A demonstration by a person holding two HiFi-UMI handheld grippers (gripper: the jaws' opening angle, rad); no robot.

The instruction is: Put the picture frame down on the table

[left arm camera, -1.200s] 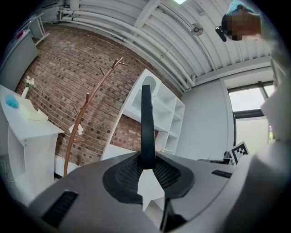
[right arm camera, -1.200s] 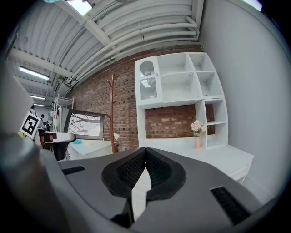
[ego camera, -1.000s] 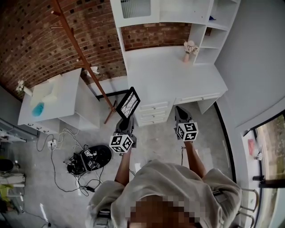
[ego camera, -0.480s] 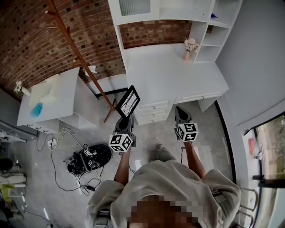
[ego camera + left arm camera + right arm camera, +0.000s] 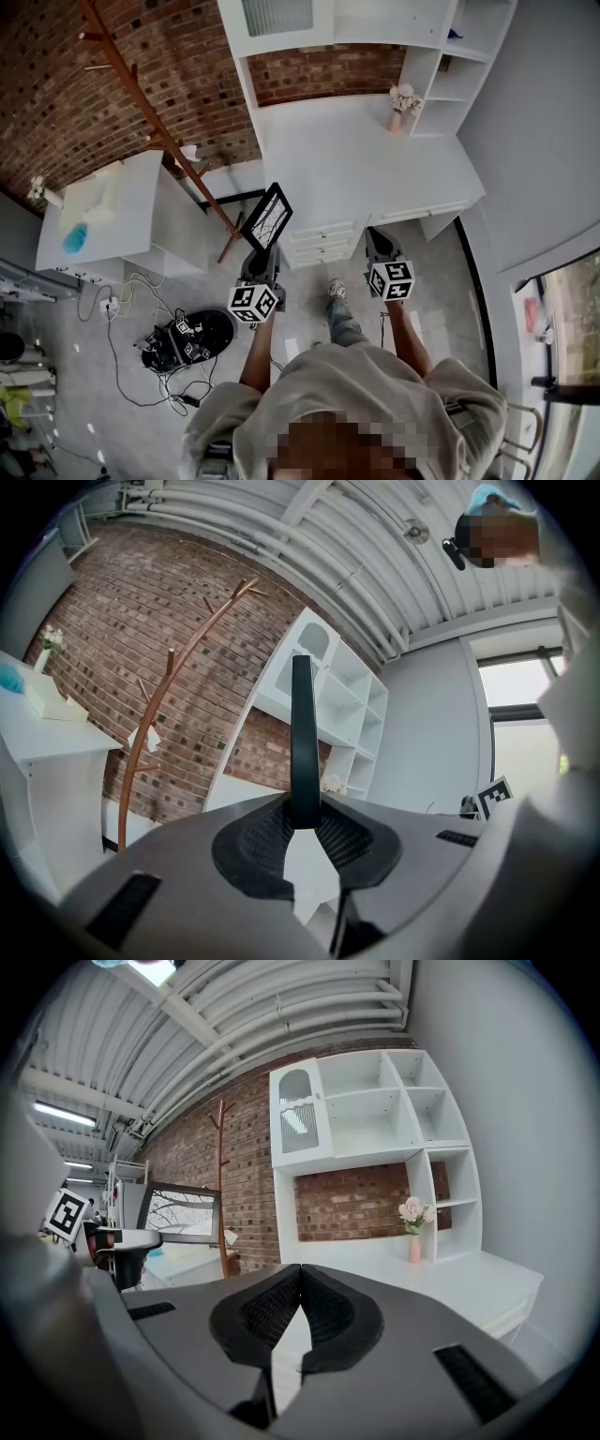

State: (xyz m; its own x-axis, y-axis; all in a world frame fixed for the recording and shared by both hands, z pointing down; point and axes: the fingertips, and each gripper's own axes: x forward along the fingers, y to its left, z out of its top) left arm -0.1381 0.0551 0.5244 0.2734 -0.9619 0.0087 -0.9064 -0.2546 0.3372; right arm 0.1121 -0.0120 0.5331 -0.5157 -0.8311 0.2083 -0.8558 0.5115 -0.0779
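Note:
A black picture frame (image 5: 266,217) with a branch drawing is held upright in my left gripper (image 5: 263,255), in front of the white desk's (image 5: 356,159) drawers. In the left gripper view the frame (image 5: 302,738) shows edge-on as a dark bar clamped between the jaws, and my left gripper (image 5: 302,819) is shut on it. My right gripper (image 5: 377,246) hovers to the right at about the same height, shut with nothing in it (image 5: 300,1279). The frame (image 5: 180,1212) also shows at the left of the right gripper view.
A small vase of flowers (image 5: 401,103) stands at the desk's back right, under white shelves (image 5: 450,56). A wooden coat stand (image 5: 159,122) leans left of the desk. A white side table (image 5: 112,211) holds a blue item. Cables and a black device (image 5: 183,337) lie on the floor.
The person has stepped forward, a foot now showing below the desk. Both grippers and the frame have kept their places relative to each other, drawing slightly closer to the desk.

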